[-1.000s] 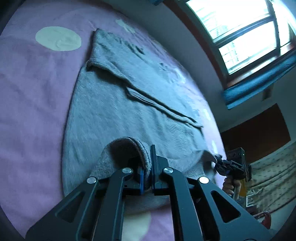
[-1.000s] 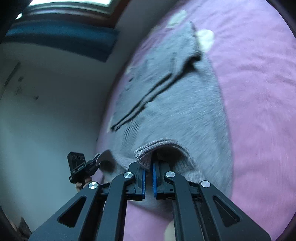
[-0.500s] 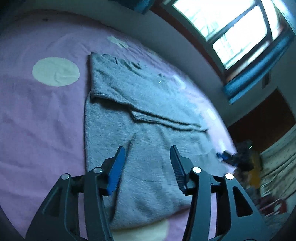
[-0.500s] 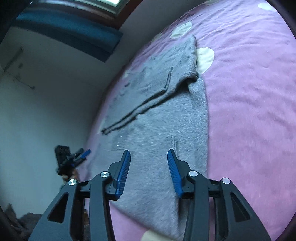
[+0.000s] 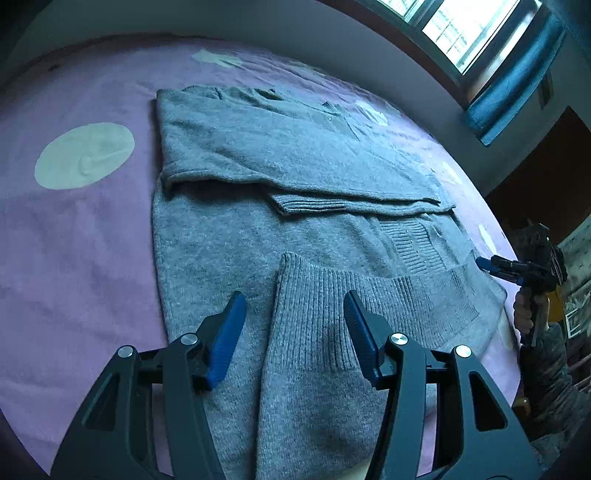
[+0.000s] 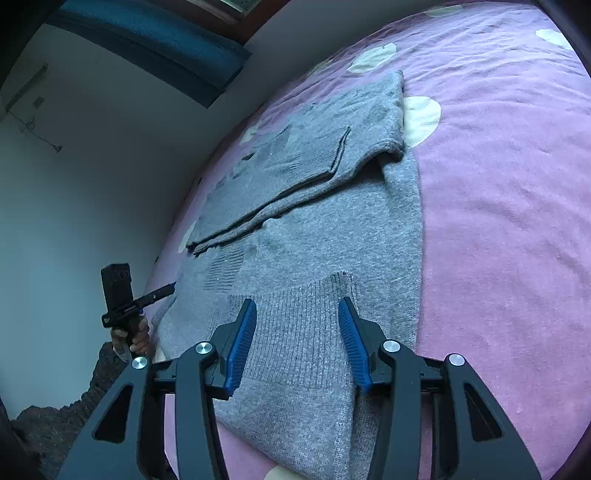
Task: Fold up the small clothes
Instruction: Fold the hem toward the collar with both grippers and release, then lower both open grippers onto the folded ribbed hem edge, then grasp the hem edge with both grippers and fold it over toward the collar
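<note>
Tongs first: in the left wrist view the left tongs [image 5: 293, 332] fill the bottom of the frame, blue pads [image 5: 225, 336] apart and opening, touching nothing. Between and under them lies a ribbed hem band [image 5: 314, 314] of the grey knit sweater [image 5: 229, 240], folded up onto the body of the garment and lying loose, with no pad pressing on it.

The right wrist view shows the same at its bottom edge: the right tongs [image 6: 297, 339] stand apart, jaws opening, over the ribbed hem band [image 6: 295, 325], clear of the cloth on both sides.

Further up in both frames the grey knit sweater [image 6: 332, 229] spreads flat across the purple bed sheet [image 5: 74, 240]. Across its upper half lies a folded-over layer with a sleeve [image 5: 354, 205] running along its lower edge, the ribbed cuff end showing.

At the right edge of the left view the right tongs [image 5: 484, 264] appear again, held by a hand [image 5: 526, 308] just beside the sweater's edge. At the left edge of the right view the left tongs [image 6: 162, 290] show likewise, gripped by a hand [image 6: 136, 334].

Pale round spots [image 5: 85, 155] mark the sheet at the left. Beyond the bed stand a grey wall [image 6: 92, 166] and, at the upper right of the left view, a bright window [image 5: 461, 33] with a blue curtain [image 5: 513, 74].
</note>
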Tool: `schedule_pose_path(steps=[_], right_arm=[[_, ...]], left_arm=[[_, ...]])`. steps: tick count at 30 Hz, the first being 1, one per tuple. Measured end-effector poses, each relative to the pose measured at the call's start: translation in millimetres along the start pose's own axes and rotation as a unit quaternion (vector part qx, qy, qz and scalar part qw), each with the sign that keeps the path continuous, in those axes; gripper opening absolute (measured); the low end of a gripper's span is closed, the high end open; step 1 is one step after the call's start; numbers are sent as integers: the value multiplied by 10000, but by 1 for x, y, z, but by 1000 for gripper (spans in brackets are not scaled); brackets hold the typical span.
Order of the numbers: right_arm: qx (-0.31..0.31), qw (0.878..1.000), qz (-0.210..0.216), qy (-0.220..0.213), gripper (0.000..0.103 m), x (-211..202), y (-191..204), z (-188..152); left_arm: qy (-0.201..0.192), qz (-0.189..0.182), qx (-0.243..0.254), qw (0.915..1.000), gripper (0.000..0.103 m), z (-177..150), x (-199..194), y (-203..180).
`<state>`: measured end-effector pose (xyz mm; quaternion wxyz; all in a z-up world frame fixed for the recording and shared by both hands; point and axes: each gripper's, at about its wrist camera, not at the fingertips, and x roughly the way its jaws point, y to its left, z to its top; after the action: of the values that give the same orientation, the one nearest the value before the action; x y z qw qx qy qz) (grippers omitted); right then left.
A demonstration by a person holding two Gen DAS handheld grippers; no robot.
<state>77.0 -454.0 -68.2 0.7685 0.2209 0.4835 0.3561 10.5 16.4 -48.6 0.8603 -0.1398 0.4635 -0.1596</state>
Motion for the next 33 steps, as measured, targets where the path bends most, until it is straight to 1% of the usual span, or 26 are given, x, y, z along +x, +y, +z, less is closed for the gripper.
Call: schedule_pose_path(steps=[1, 3, 4, 5, 7, 10, 12, 14, 19, 20, 21, 23, 25, 27, 29, 31, 33], right_arm=[[-30, 10000, 17, 26, 47, 0, 2, 0], [-123, 9999, 59, 98, 47, 1, 5, -1], [-164, 9998, 59, 119, 48, 3, 8, -2], [-211, 9997, 35, 130, 48, 3, 9, -2], [-225, 9997, -37, 83, 51, 4, 9, 0], [-55, 10000, -33, -67, 51, -1, 2, 4], [21, 9999, 37, -100, 51, -4, -3, 5], [-9, 10000, 16, -83, 51, -4, -4, 6], [-231, 9997, -10, 50, 51, 1, 5, 5], [-305, 9995, -43, 100, 51, 2, 7, 4], [-453, 9987, -199, 108, 51, 1, 11, 4], [-514, 9982, -308, 21, 51, -4, 12, 5], [-292, 9989, -332, -158, 51, -9, 5, 8], [-94, 9990, -357, -238, 51, -12, -4, 9], [-34, 9995, -289, -134, 51, -9, -9, 7], [-192, 9995, -250, -38, 51, -4, -4, 4], [-497, 9978, -436, 27, 51, 0, 7, 2]], left_arm=[[23, -28, 12, 10000, 54, 1, 1, -1], [95, -128, 116, 9998, 49, 2, 3, -7], [151, -197, 174, 9995, 44, 2, 5, -10], [206, -236, 219, 9993, 43, 2, 6, -13], [279, -174, 265, 9991, 43, 3, 10, -14], [284, -298, 112, 9991, 43, 6, 12, -6], [270, -479, -72, 9985, 43, 8, 13, 0], [249, -533, -155, 9981, 38, 8, 13, 3], [192, -342, -103, 9992, 28, 5, 10, 1], [180, -315, -91, 9993, 28, 4, 9, 1], [177, -309, -86, 9993, 28, 4, 9, 1], [172, -292, -76, 9994, 28, 4, 10, 2], [166, -277, -60, 9995, 28, 4, 10, 1], [152, -272, -60, 9995, 28, 4, 11, 2], [139, -261, -57, 9995, 28, 4, 11, 1], [124, -223, -15, 9997, 28, 3, 10, 0], [107, -148, 49, 9998, 28, 3, 9, -3]])
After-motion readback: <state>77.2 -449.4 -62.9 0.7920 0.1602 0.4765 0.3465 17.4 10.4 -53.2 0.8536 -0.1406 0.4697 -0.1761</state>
